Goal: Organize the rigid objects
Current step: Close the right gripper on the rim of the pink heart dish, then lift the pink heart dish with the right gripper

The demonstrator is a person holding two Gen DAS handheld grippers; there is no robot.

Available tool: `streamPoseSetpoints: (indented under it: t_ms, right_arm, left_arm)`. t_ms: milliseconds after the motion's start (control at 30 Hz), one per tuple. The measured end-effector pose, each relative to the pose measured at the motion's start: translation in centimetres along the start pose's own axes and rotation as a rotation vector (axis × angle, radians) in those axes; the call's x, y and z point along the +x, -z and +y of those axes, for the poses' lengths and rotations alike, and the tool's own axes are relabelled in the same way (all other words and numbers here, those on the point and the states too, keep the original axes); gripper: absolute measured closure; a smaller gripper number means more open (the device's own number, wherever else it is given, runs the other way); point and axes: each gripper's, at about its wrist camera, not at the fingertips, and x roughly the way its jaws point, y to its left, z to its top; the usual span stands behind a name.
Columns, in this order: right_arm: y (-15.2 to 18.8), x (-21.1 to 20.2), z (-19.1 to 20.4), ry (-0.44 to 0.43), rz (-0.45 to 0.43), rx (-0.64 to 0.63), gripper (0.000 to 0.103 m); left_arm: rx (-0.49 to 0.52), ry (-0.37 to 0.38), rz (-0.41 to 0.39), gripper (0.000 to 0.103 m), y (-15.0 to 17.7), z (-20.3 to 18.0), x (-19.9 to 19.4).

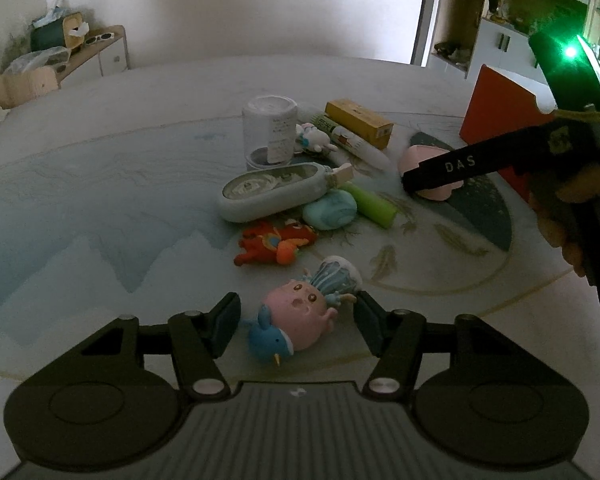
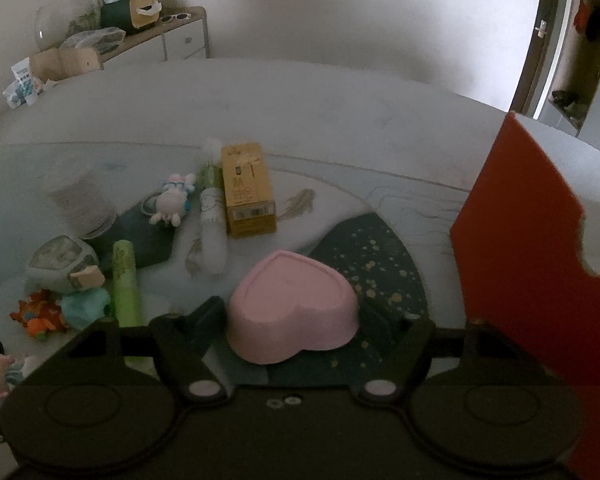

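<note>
A pink figurine with a blue bird and a blue-striped hat (image 1: 300, 316) lies on the patterned table cover, close to me. My left gripper (image 1: 296, 320) has a pad against each of its sides. In the right wrist view, a pink heart-shaped box (image 2: 292, 304) sits between the fingers of my right gripper (image 2: 296, 316), with a narrow gap showing on the right side. From the left wrist view, one right gripper finger (image 1: 440, 170) reaches down beside the heart box (image 1: 416, 158).
Behind lie a clear jar (image 1: 270, 132), yellow carton (image 1: 358, 122), white tube (image 1: 352, 140), bunny charm (image 1: 314, 140), grey oval case (image 1: 268, 192), green stick (image 1: 370, 204), teal lump (image 1: 330, 210) and red-orange toy (image 1: 276, 242). A tall red box (image 2: 520, 260) stands at the right.
</note>
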Motion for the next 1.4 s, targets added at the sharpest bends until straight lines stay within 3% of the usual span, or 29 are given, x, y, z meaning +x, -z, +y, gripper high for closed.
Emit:
streamPoseSetpoints:
  t_ms: [600, 633, 667, 700, 733, 800, 967, 1067, 1133, 1267, 1400]
  right_arm:
    - [1.7, -6.8, 0.1, -0.089, -0.034, 0.033, 0.034]
    - [1.8, -7.1, 0.1, -0.095, -0.037, 0.032, 0.069]
    - [1.8, -7.4, -0.1, -0.114, -0.036, 0.032, 0.090]
    - [1.8, -7.5, -0.1, -0.122, -0.018, 0.038, 0.092]
    - [1.9, -7.6, -0.1, -0.118, -0.004, 0.037, 0.082]
    - [2.3, -7.8, 0.0, -0.122, 0.005, 0.003, 0.083]
    - [3.6, -8.4, -1.3, -0.101, 0.006, 0.011, 0.056]
    - [4.2, -8.7, -1.9, -0.082, 0.000, 0.025, 0.049]
    - [4.5, -8.9, -2.1, -0.062, -0.013, 0.039, 0.039]
    - [4.7, -8.2, -1.5, -0.040, -0.019, 0.005, 0.032]
    - [4.6, -6.7, -1.1, 0.015, -0.022, 0.068, 0.028]
  left_arm:
    - [-0.035, 0.003, -0.002, 0.042, -0.8, -1.0, -1.7]
    - [-0.038, 0.005, -0.002, 0.042, -0.9, -1.1, -1.8]
    - [-0.041, 0.008, -0.001, 0.042, -1.0, -1.1, -1.9]
    - [-0.043, 0.009, -0.001, 0.042, -1.2, -1.3, -2.1]
    - [-0.044, 0.010, -0.001, 0.042, -1.3, -1.4, -2.2]
    - [-0.043, 0.012, -0.001, 0.042, -1.5, -1.7, -2.4]
    - [-0.044, 0.013, -0.009, 0.042, -1.8, -2.3, -2.9]
    - [-0.053, 0.016, -0.011, 0.042, -1.8, -2.4, -3.1]
    - [-0.058, 0.019, -0.011, 0.042, -1.9, -2.4, -3.2]
    - [-0.059, 0.020, -0.005, 0.042, -1.9, -2.4, -3.1]
    - [-0.059, 0.024, 0.003, 0.042, -2.0, -2.3, -2.9]
